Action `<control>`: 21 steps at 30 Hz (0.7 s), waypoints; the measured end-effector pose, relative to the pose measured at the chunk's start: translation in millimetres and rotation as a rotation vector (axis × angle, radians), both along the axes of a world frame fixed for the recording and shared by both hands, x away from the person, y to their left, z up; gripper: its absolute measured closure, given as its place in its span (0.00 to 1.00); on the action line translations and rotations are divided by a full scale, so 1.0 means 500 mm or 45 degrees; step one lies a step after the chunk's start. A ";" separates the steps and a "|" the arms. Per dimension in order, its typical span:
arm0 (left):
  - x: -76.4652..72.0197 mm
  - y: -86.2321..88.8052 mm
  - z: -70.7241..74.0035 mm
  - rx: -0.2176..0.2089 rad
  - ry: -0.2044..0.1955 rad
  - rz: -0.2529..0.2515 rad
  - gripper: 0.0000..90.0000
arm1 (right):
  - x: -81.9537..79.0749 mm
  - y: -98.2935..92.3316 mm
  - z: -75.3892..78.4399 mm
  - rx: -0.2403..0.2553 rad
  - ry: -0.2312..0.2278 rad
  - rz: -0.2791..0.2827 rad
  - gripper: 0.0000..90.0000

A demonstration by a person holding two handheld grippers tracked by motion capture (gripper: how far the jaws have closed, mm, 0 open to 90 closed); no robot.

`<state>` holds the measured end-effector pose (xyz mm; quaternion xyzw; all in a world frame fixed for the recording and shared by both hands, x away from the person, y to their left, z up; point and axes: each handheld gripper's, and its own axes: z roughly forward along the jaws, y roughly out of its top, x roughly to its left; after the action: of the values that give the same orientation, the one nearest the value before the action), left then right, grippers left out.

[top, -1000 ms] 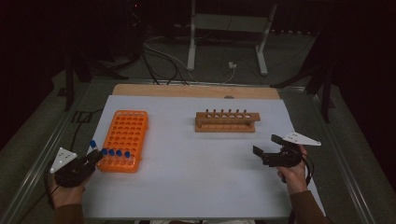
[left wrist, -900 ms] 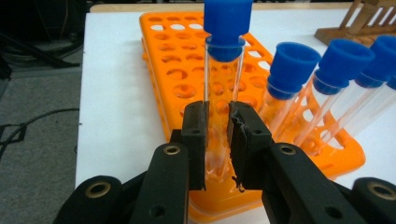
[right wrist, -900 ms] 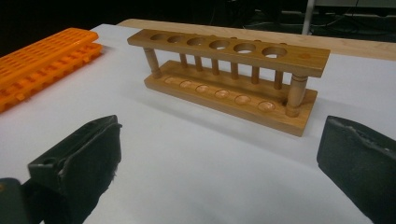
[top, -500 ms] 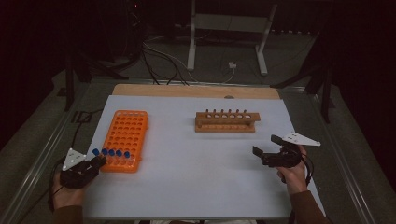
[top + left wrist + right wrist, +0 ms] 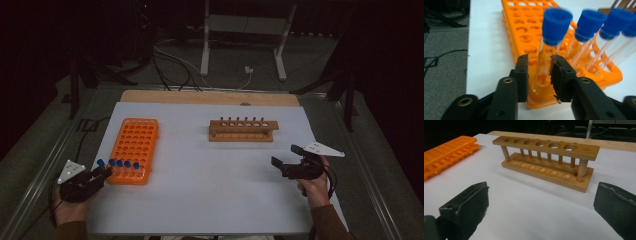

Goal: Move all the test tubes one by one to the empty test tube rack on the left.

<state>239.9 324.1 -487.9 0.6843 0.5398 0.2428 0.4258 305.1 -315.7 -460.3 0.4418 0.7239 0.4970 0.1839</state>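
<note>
Surrounding everything is a dim room, with a metal stand (image 5: 206, 45) and loose cables (image 5: 175, 65) on the floor beyond the table. Below them lies the white surface (image 5: 200, 200), which carries an orange rack (image 5: 135, 142) on the left and an empty wooden rack (image 5: 242, 131) near the middle, well apart. A row of blue-capped tubes (image 5: 120, 163) stands along the orange rack's near edge. The left gripper (image 5: 103, 172) sits at that corner. Its jaws have just been opening and now straddle the end tube (image 5: 547, 50), with a gap showing on one side, so nothing is clamped yet. The right gripper (image 5: 284, 155) hovers near the wooden rack with its jaws wide apart and empty. The step in hand looks like taking hold of that end tube. Next, the jaws should close squarely on the glass below the cap, then lift straight up so the neighbouring tubes are not knocked.
</note>
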 end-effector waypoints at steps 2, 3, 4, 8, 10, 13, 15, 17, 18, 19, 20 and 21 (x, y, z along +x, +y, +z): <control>-0.004 0.003 0.006 -0.013 -0.030 0.009 0.68 | -0.001 0.000 0.000 0.002 0.000 0.002 0.00; -0.007 0.004 0.009 -0.024 -0.045 0.013 0.66 | -0.001 0.001 0.000 0.002 -0.002 0.002 0.00; -0.009 0.006 0.012 -0.038 -0.064 0.012 0.63 | -0.002 0.001 0.001 0.005 -0.002 0.004 0.00; -0.015 0.007 0.027 -0.092 -0.140 0.004 0.51 | -0.005 0.000 0.001 0.009 -0.007 0.007 0.00; -0.018 0.004 0.035 -0.109 -0.181 -0.002 0.46 | -0.005 -0.001 0.001 0.012 -0.006 0.007 0.00; -0.021 -0.005 0.048 -0.137 -0.239 -0.024 0.39 | -0.005 0.000 0.000 0.014 -0.006 0.008 0.00; -0.022 -0.013 0.055 -0.150 -0.273 -0.033 0.34 | -0.006 0.000 0.000 0.015 -0.008 0.010 0.00; -0.021 -0.023 0.061 -0.164 -0.294 -0.046 0.28 | -0.006 0.000 0.000 0.018 -0.009 0.011 0.00; -0.021 -0.028 0.063 -0.158 -0.303 -0.047 0.25 | -0.006 0.000 -0.001 0.019 -0.009 0.012 0.00; -0.020 -0.033 0.066 -0.150 -0.310 -0.050 0.22 | -0.006 0.000 -0.001 0.020 -0.010 0.011 0.00; -0.019 -0.039 0.069 -0.152 -0.320 -0.050 0.20 | -0.006 0.000 -0.001 0.020 -0.011 0.010 0.00; -0.019 -0.043 0.071 -0.149 -0.327 -0.055 0.18 | -0.006 0.000 -0.001 0.021 -0.011 0.010 0.00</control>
<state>230.6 302.5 -452.2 0.6332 0.4793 0.2873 0.5355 302.0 -315.9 -460.8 0.4383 0.7206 0.5056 0.1817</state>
